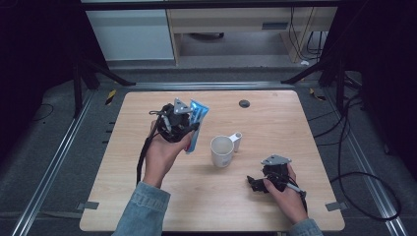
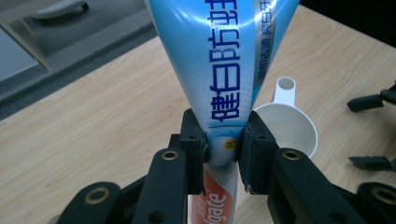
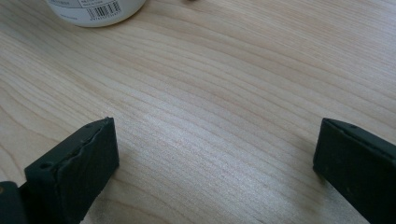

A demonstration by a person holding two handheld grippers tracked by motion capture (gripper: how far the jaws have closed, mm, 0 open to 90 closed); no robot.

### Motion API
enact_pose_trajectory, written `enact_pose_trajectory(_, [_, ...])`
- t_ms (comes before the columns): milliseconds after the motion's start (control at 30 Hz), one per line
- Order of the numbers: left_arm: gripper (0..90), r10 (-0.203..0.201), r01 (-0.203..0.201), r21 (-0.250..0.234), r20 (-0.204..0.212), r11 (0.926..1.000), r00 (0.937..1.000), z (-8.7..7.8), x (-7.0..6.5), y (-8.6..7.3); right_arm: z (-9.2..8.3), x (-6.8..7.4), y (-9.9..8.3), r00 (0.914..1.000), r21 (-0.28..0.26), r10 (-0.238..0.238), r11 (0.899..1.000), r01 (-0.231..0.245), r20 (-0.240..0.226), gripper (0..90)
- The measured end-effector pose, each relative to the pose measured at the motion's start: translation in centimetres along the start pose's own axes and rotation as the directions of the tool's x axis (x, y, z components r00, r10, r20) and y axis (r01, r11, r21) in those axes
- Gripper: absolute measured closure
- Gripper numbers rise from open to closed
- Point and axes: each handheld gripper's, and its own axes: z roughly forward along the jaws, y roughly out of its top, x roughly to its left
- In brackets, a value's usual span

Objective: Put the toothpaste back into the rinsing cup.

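Black jaws of the left gripper (image 2: 223,149) are clamped on a toothpaste tube (image 2: 219,70), lifted clear of the table; beyond them stands a white cup (image 1: 222,151). Pickup looks done, placing probably remains. The right gripper (image 3: 215,163) rests spread wide, nothing between.

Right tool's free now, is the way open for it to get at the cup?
Probably yes. The right tool sits open on the table, near the cup, with bare wood between them. The left tool holds the toothpaste tube off to the cup's other side.
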Motion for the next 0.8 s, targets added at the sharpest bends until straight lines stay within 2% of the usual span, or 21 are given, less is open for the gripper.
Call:
enact_pose_trajectory(67, [73.2, -0.015, 0.015, -0.029, -0.007, 0.9995, 0.9999, -0.5, 0.1, 0.1, 0.0, 0.0, 0.0, 1.0000, -0.001, 0.001, 1.000, -0.001, -0.001, 0.4])
enact_pose_trajectory(200, [73.3, -0.033, 0.032, -0.058, -0.016, 0.9978, 0.9993, -0.8, 0.3, 0.1, 0.0, 0.0, 0.0, 1.0000, -0.001, 0.001, 1.000, -0.001, -0.001, 0.4])
enact_pose_trajectory(433, [73.3, -0.037, 0.033, -0.092, -0.039, 0.9952, 0.9986, -0.9, 0.3, 0.1, 0.0, 0.0, 0.0, 1.0000, 0.000, 0.001, 1.000, -0.001, 0.000, 0.4])
enact_pose_trajectory(467, [73.3, -0.047, 0.043, -0.113, -0.037, 0.9926, 0.9982, -0.9, 0.2, 0.0, 0.0, 0.0, 0.0, 1.0000, 0.000, 0.000, 1.000, 0.000, 0.000, 0.4])
enact_pose_trajectory(633, [73.3, -0.050, 0.043, -0.152, -0.042, 0.9875, 0.9979, -1.1, -0.2, 0.1, 0.0, 0.0, 0.0, 1.0000, -0.001, 0.001, 1.000, -0.001, -0.001, 0.4])
enact_pose_trajectory(800, [73.2, -0.064, 0.057, -0.208, -0.027, 0.9766, 0.9976, -0.7, -1.1, 0.2, 0.0, 0.0, 0.0, 1.0000, 0.000, -0.001, 1.000, 0.001, 0.000, 0.4])
